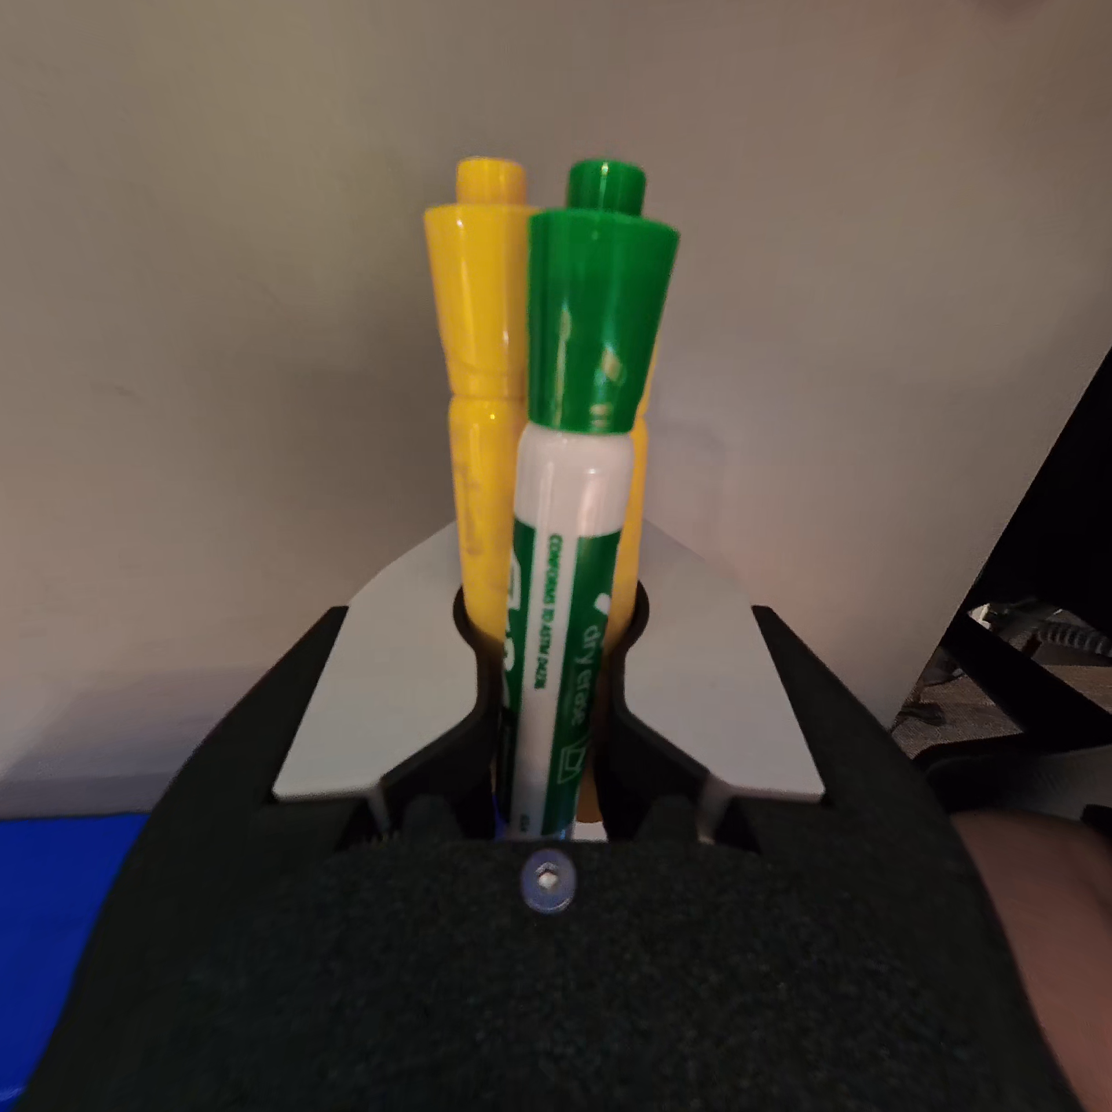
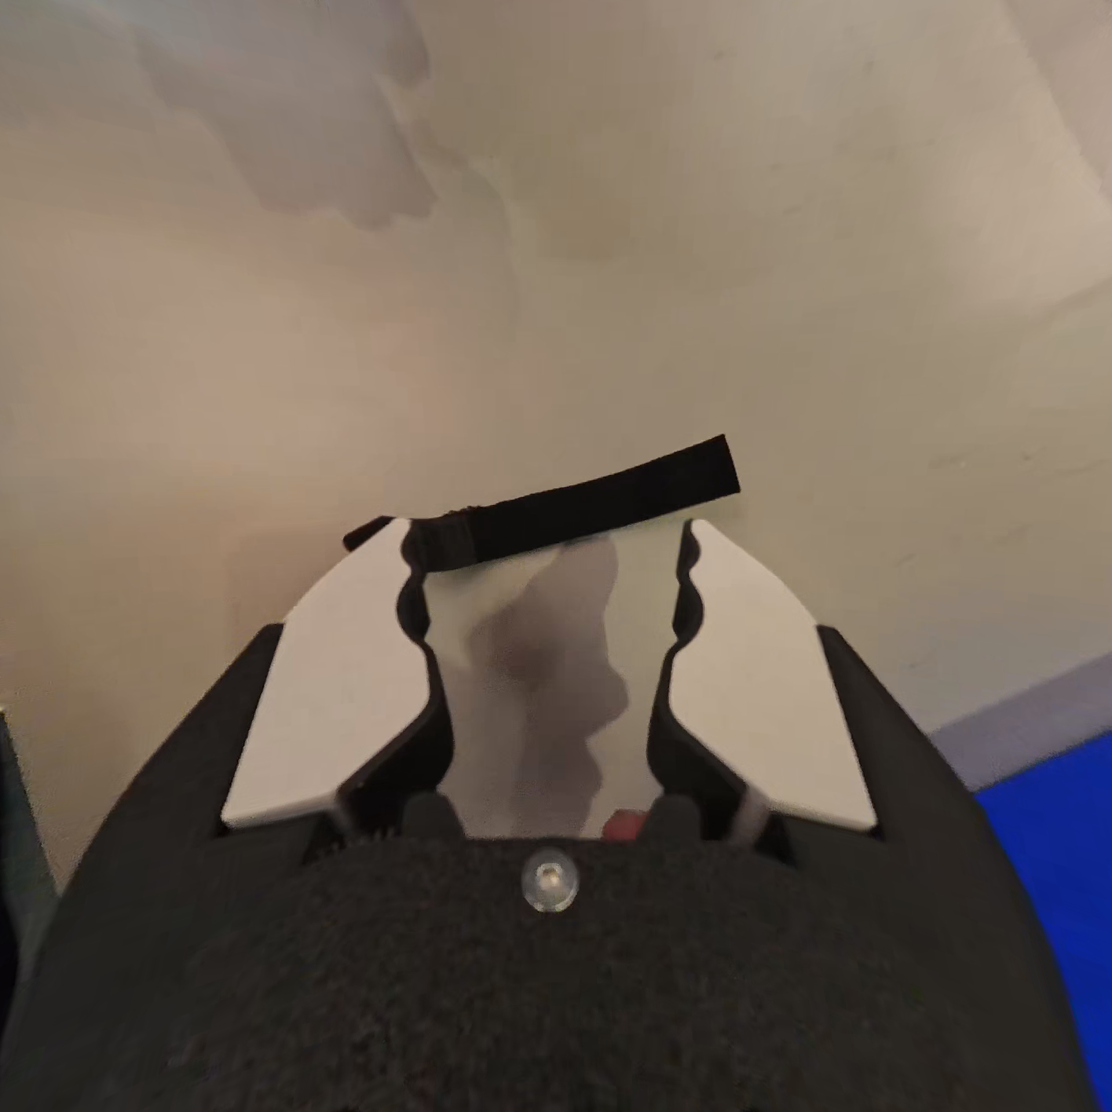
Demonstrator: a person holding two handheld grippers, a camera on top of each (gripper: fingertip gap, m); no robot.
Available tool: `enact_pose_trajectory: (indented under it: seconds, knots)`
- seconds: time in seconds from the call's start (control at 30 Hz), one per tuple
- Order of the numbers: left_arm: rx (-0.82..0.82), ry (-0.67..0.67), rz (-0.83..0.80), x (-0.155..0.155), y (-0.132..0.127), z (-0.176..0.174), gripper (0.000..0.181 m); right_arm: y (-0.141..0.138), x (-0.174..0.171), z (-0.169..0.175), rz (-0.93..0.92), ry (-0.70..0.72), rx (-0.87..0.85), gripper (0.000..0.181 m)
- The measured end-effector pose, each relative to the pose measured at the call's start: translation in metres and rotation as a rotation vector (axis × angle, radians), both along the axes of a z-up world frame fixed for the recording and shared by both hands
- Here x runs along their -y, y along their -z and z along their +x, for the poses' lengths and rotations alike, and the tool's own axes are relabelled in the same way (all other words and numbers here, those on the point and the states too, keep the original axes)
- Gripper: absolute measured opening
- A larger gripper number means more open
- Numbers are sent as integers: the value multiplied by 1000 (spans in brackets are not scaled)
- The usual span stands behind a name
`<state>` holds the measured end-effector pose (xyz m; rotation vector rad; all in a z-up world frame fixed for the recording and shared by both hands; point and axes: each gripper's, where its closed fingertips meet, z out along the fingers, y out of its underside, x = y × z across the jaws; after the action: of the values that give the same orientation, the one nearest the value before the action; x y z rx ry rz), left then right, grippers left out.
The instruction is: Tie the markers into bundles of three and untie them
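Left wrist view: left tongs (image 1: pixel 550 608) closed around a bundle of markers, white fingers (image 1: pixel 391 680) pressing in from both sides, bundle seated in the round notch between them. Front marker, green-capped marker (image 1: pixel 586 481): white barrel, green printed label, glossy green cap. Yellow marker (image 1: pixel 478 385) on its left, all-yellow body and cap, a bit scuffed. Behind, a second green cap (image 1: pixel 606 185) peeks over the front one; a sliver of yellow shows on the right edge, can't tell whether it is its body or a further marker. Count: three caps visible, two green, one yellow. All caps point forward, away from the tongs; long axes run parallel to the fingers, sticking out well past the tips. Beige wall (image 1: pixel 240 301) beyond; blue surface (image 1: pixel 60 902) at lower left.

Right wrist view: right tongs (image 2: pixel 547 535) wide open, clear gap between the fingers, nothing clamped. One black strap (image 2: pixel 577 505), flat, fuzzy, hook-and-loop look. Its left end touches the left fingertip (image 2: pixel 385 541); whether stuck to it, can't tell. Strap's long axis runs crosswise across the gap at the tips, right end tilted up, free, ending just beyond the right fingertip. Blue surface at lower right.
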<state>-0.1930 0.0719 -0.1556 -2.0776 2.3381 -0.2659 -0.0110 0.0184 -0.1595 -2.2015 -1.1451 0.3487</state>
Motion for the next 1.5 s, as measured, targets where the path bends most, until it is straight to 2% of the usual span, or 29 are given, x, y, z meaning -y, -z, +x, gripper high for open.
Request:
enact_pose_trajectory:
  seconds: [0.07, 0.2, 0.33, 0.5, 0.63, 0.8, 0.9, 1.03, 1.23, 1.33, 1.5]
  knots:
    - [15, 17, -1, 1, 0, 5, 41, 4, 1, 3, -12, 14, -21, 92]
    - [33, 55, 5, 3, 4, 13, 41, 11, -4, 5, -68, 17, -96, 95]
    - [1, 64, -16, 6, 9, 12, 41, -10, -25, 2, -86, 79, -133, 77]
    - [6, 84, -58, 13, 12, 15, 41, -24, -43, 5, -38, 50, 121, 60]
    - [7, 83, -57, 10, 14, 13, 41, -3, -56, 19, -93, -103, 366, 53]
    - [18, 73, -53, 7, 11, 10, 41, 22, -62, 13, -207, -208, 437, 25]
    - [22, 64, -55, 6, 11, 8, 41, 32, -61, 26, -247, -207, 553, 6]
    - [13, 54, -54, 6, 15, 7, 41, 6, -71, 18, -77, -172, 562, 2]
    - [38, 56, -74, 11, 15, 15, 41, -68, -92, -4, 438, 20, 557, 2]
    - [41, 48, -73, 11, 15, 18, 41, -79, -83, -27, 613, 102, 559, 2]
    - [17, 45, -57, 9, 20, 20, 41, -87, -62, -71, 755, 168, 514, 2]
